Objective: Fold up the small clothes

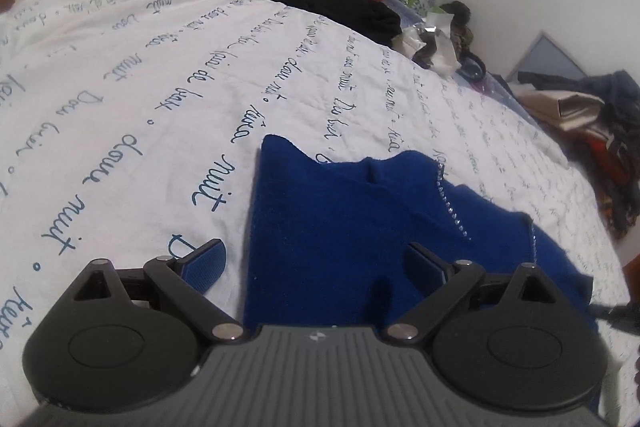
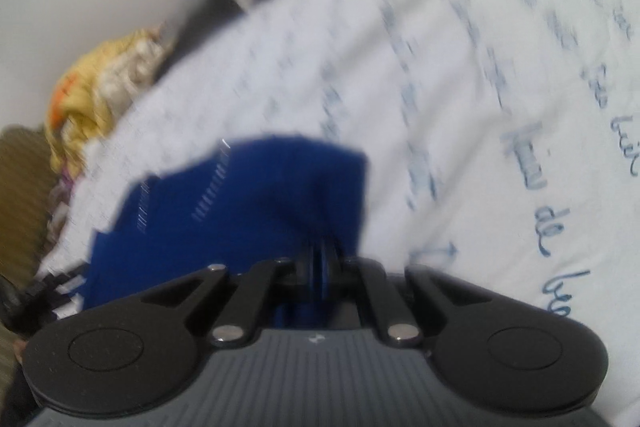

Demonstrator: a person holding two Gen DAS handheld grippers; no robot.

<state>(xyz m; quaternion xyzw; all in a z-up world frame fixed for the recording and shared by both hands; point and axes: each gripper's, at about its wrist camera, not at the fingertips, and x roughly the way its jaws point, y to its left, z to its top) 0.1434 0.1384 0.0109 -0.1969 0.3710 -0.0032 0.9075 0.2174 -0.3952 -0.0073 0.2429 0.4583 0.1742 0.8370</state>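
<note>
Leftward, my left tongs (image 1: pixel 316 257) stand apart, low over the near left edge of the blue garment (image 1: pixel 340 219), which lies on the bed sheet (image 1: pixel 140 75). Its soft, light knit should drape; corners seem the best hold. Rightward, my right tongs (image 2: pixel 322 263) are clamped on a fold of it. Script on the sheet reads "nuit".

Motion-blurred: blue garment (image 2: pixel 240 211), lettered bedsheet (image 2: pixel 460 87).
</note>
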